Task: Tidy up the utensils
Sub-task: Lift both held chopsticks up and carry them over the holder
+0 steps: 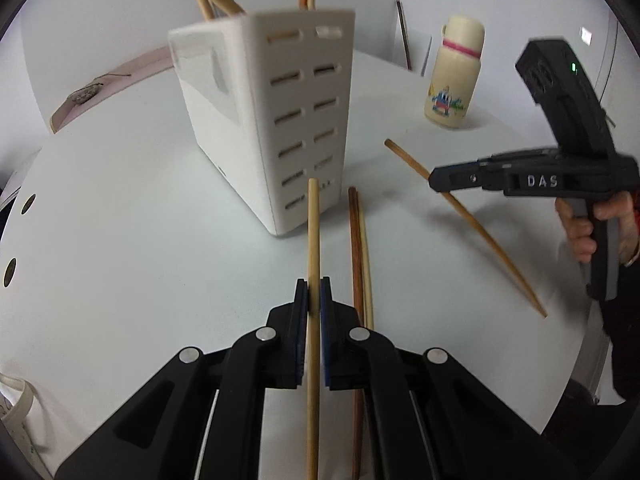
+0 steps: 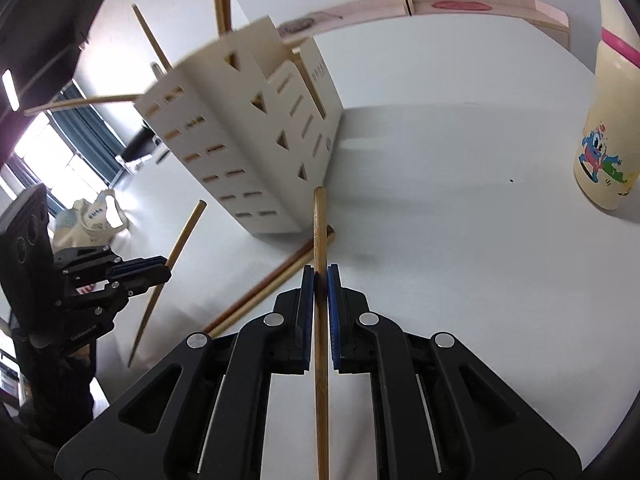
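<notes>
My left gripper (image 1: 314, 292) is shut on a pale wooden chopstick (image 1: 314, 240) that points toward the white slotted utensil holder (image 1: 280, 120). The holder stands upright with several chopsticks sticking out of its top. My right gripper (image 2: 321, 280) is shut on a darker bamboo chopstick (image 2: 320, 224), its tip near the holder (image 2: 248, 152). Each gripper shows in the other's view: the right gripper (image 1: 436, 180) with its chopstick (image 1: 492, 244), and the left gripper (image 2: 160, 270) with its chopstick (image 2: 180, 240). A pair of chopsticks (image 1: 360, 248) lies on the white table by the holder's base.
A cream bottle (image 1: 452, 76) with a pink band and a cartoon print stands at the back right. A pink board (image 2: 480, 6) lines the table's far edge. A cloth bag (image 2: 94, 220) lies beyond the left edge. A hand (image 1: 580, 232) grips the right tool.
</notes>
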Available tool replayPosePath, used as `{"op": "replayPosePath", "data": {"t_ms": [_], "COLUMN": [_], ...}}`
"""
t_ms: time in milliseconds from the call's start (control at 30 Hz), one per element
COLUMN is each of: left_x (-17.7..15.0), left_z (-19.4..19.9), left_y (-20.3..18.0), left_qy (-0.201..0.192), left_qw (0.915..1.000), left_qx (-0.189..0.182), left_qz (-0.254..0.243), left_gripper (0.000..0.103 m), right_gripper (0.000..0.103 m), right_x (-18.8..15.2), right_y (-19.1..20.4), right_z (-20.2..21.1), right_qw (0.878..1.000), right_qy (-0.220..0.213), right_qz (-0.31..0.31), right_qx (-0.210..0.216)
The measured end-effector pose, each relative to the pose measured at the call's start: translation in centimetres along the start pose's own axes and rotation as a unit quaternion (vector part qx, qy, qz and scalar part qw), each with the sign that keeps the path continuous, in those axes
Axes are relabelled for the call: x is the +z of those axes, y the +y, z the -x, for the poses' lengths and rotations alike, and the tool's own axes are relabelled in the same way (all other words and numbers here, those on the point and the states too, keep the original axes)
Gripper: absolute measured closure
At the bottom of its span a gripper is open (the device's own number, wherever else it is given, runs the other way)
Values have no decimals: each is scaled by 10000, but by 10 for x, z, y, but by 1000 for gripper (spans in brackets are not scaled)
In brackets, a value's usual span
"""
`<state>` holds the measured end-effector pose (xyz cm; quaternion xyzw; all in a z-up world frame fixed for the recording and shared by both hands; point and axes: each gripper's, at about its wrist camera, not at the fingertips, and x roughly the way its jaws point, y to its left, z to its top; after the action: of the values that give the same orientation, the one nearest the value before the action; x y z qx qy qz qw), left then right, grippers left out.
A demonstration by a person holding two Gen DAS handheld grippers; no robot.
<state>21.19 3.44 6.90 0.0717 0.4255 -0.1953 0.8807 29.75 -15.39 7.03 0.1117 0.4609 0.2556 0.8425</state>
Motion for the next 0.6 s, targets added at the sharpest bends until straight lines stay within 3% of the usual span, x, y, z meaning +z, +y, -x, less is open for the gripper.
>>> {"op": "replayPosePath", "data": {"t_ms": [167, 333, 600], "left_x": [-2, 8, 34], "left_z": [42, 64, 75], "left_y": [21, 40, 44], "left_qy": [-839, -1286, -1700], "left_qw": [9948, 9869, 9792], "left_qx": [-339, -316, -220], "left_qz": [470, 924, 1089], "left_gripper": [97, 97, 97], "right_gripper": [97, 97, 97], "right_x": [-7, 3, 23], "right_y": [12, 27, 57], "right_z": [24, 39, 62], "right_qw": [9964, 9911, 9771], "right_qy": [-724, -1143, -1889], "right_qz": [-6, 183, 407], "right_qx": [434, 662, 892]}}
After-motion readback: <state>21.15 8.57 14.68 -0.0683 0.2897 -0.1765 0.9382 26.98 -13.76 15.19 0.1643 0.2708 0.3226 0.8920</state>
